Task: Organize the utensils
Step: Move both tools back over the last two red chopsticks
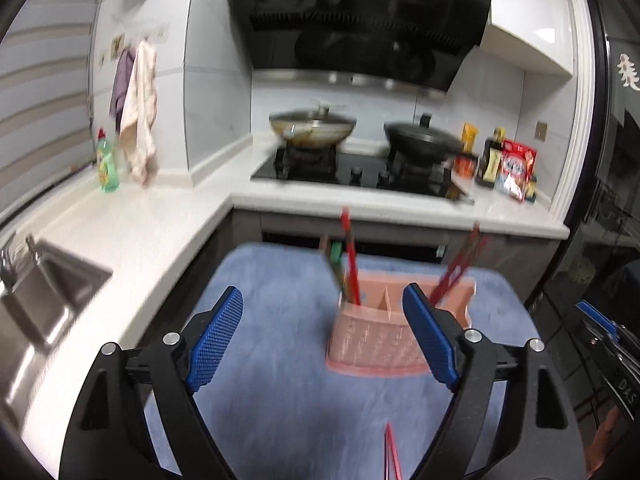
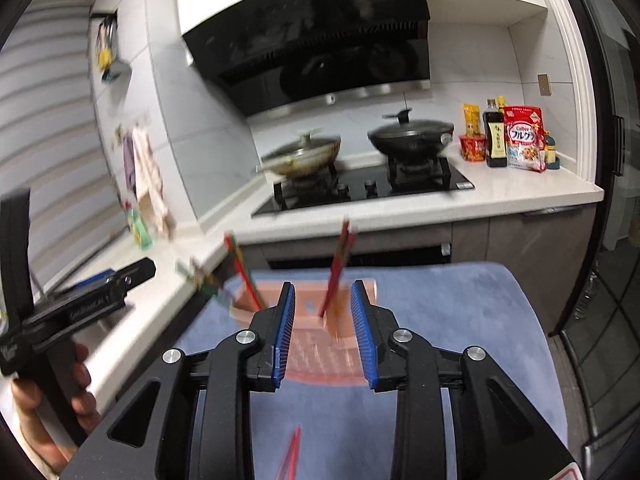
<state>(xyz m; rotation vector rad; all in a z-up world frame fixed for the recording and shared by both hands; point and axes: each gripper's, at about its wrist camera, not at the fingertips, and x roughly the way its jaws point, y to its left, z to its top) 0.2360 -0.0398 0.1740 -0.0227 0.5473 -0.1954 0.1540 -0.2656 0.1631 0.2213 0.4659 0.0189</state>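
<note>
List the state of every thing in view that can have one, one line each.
Left gripper: open, empty.
Right gripper: open, empty.
Pink plastic utensil holder: upright on the blue mat, holding utensils.
Red chopsticks in the holder: standing, leaning.
Loose red chopsticks: lying on the mat, not yet sorted.
Steel wok: lidded, on the burner.
Black wok: lidded, on the burner.
</note>
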